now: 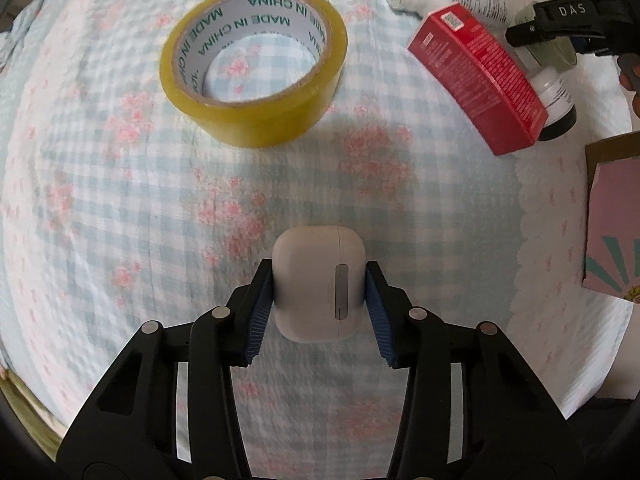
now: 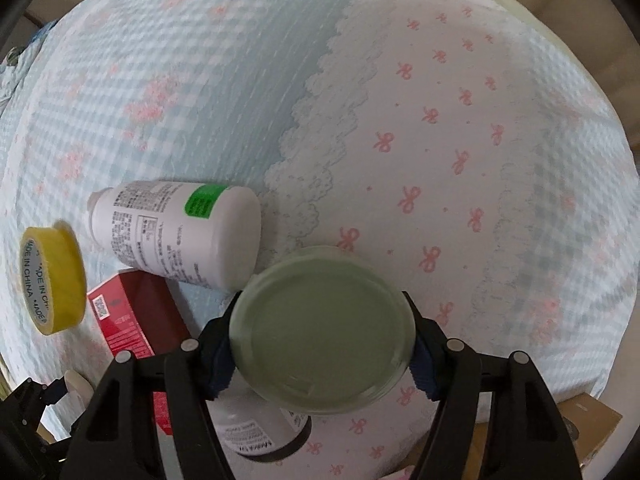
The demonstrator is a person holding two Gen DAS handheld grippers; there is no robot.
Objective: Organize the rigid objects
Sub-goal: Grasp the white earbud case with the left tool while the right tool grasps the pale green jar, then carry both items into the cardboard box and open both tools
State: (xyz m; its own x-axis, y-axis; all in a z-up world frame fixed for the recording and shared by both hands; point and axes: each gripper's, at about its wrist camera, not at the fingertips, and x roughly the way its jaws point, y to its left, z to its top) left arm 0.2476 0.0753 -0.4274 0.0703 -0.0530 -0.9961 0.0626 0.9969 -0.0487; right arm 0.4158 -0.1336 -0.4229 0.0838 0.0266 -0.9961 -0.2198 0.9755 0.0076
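- Soft quilted bedspread (image 1: 120, 208) all round, blue gingham with pink flowers, so nothing here sits on firm ground.
- Left gripper (image 1: 319, 296) is pinching the white earbud case (image 1: 318, 284), one blue pad flat on each side, the case just over the fabric.
- That case looks light, hard and glossy: a slick shell, I'd say best held across its flat flanks, as now.
- Right gripper (image 2: 322, 350) is clamped on a pale green round lid (image 2: 322, 330), pads at opposite edges; the jar body beneath is mostly hidden.
- Smooth rim, likely heavier; it could swivel between the pads.
- Waiting nearby: yellow tape roll (image 1: 253, 66), red box (image 1: 478, 80), and a white bottle (image 2: 176, 232) lying on its side, prone to rolling.
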